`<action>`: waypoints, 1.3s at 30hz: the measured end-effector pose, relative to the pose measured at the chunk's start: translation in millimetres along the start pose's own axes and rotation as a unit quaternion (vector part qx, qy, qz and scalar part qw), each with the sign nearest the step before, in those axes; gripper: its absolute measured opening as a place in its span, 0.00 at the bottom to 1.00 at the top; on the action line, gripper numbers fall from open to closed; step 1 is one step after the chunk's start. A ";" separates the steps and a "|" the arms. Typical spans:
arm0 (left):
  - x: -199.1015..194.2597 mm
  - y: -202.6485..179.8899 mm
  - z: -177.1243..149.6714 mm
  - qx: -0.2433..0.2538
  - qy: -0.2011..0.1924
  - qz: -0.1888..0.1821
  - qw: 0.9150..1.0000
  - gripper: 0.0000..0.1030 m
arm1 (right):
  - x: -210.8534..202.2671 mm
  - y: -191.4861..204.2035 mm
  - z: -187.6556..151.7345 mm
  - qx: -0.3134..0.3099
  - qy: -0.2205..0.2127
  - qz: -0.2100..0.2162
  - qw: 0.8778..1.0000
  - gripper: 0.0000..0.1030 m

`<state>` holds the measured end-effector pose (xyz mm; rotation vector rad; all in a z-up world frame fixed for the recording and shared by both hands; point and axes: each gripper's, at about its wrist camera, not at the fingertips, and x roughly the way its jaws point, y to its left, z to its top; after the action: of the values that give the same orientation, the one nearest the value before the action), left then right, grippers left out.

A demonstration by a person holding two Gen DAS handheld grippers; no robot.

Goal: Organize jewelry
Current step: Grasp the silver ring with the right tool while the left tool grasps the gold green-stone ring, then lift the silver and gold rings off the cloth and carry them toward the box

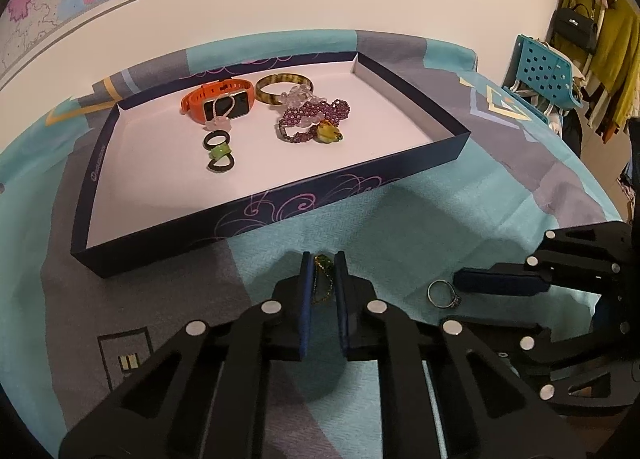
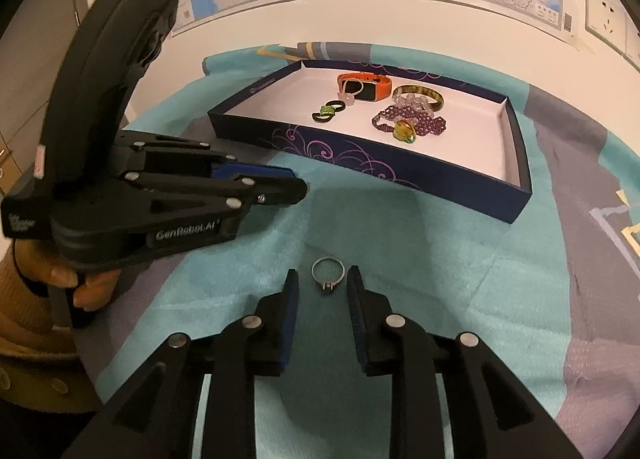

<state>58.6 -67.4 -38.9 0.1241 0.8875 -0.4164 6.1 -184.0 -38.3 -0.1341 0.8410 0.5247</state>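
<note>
A dark blue tray (image 1: pixel 276 205) (image 2: pixel 360 163) with a white floor holds an orange watch (image 1: pixel 224 101) (image 2: pixel 366 89), an amber bangle (image 1: pixel 284 87) (image 2: pixel 418 95), purple beads (image 1: pixel 316 117) (image 2: pixel 408 121) and small rings (image 1: pixel 218 149) (image 2: pixel 328 111). My left gripper (image 1: pixel 323 263) is nearly shut around a small green pendant on a gold chain (image 1: pixel 323 279) lying on the cloth. My right gripper (image 2: pixel 323 279) is open, its fingers on either side of a silver ring (image 2: pixel 328 273) (image 1: pixel 442 293) on the cloth, not touching it.
A teal and grey cloth (image 1: pixel 460 195) (image 2: pixel 460 259) covers the table. A wall with a map and sockets stands behind. A blue chair (image 1: pixel 540 71) and hanging clothes are at the right. The left gripper's body (image 2: pixel 160 187) fills the left of the right wrist view.
</note>
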 end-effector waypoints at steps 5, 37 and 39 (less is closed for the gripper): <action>-2.5 3.6 -1.9 -0.009 -0.003 -0.005 1.000 0.10 | 3.6 1.9 2.5 -0.009 -0.002 -0.011 1.000 0.16; -42.3 10.9 -5.4 -0.018 -0.041 0.007 0.999 0.10 | -14.8 -4.2 18.8 0.006 -0.049 -0.009 0.999 0.15; -43.6 11.2 -5.6 -0.019 -0.043 0.008 0.999 0.10 | -15.1 -3.2 19.6 0.004 -0.050 -0.008 0.999 0.15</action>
<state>34.7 -42.5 -9.4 0.0785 0.8096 -0.3870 12.6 -186.5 -14.4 -0.1065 0.7441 0.5079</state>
